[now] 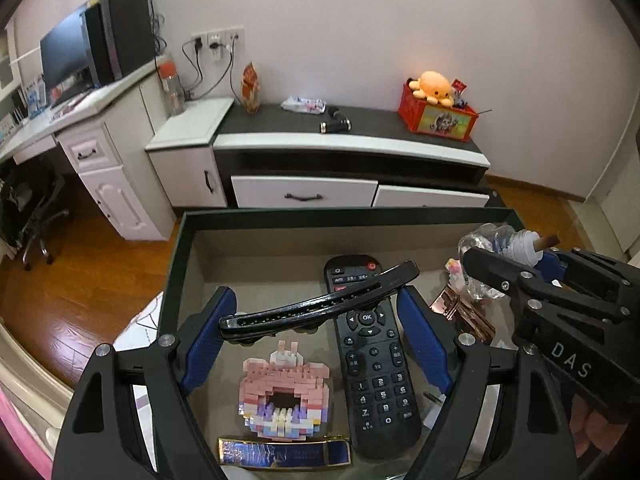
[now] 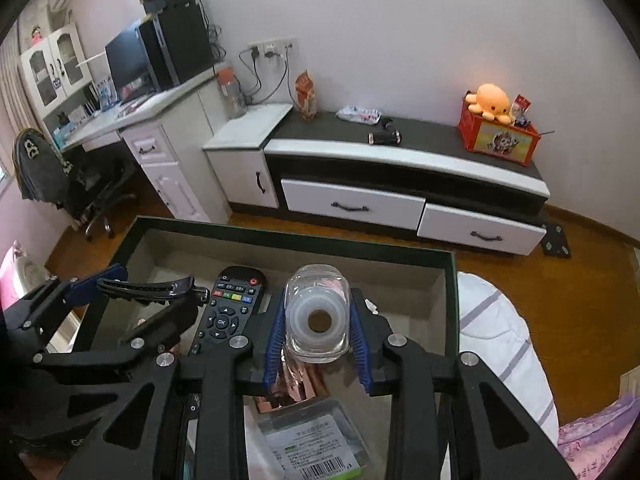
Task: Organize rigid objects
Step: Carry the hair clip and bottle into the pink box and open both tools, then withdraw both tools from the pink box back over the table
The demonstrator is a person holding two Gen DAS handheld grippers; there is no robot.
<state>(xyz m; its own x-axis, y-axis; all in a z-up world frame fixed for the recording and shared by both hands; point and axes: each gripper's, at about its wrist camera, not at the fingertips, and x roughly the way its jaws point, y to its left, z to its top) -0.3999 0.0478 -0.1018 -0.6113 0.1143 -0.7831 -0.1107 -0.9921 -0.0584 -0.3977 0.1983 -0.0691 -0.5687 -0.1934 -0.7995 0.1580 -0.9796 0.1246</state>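
the left gripper [image 1: 318, 312] sits low in the centre of the left wrist view, its blue pads [image 1: 206, 340] set wide apart with a long black curved hair clip [image 1: 320, 303] lying across between them; whether the pads actually press on the clip i cannot tell from here. under it, inside the dark-rimmed open box [image 1: 256, 216], a black remote [image 1: 372, 360] lies lengthwise in the middle, a pink brick-built figure [image 1: 286, 396] just to its left, and a blue and gold bar [image 1: 284, 454] along the bottom edge of the frame. a rose-gold shiny item [image 1: 464, 314] lies to the right of the remote. in the right wrist view the right gripper [image 2: 318, 334] is at centre frame, fingers drawn narrow on a clear glass jar [image 2: 318, 316] with a white lid facing the camera, held over the box. a packet with a barcode label [image 2: 316, 448] shows at the bottom centre. against the far wall, upper right, an orange plush octopus [image 2: 492, 102] sits in a red crate [image 2: 498, 136] on the tv cabinet [image 2: 400, 156].
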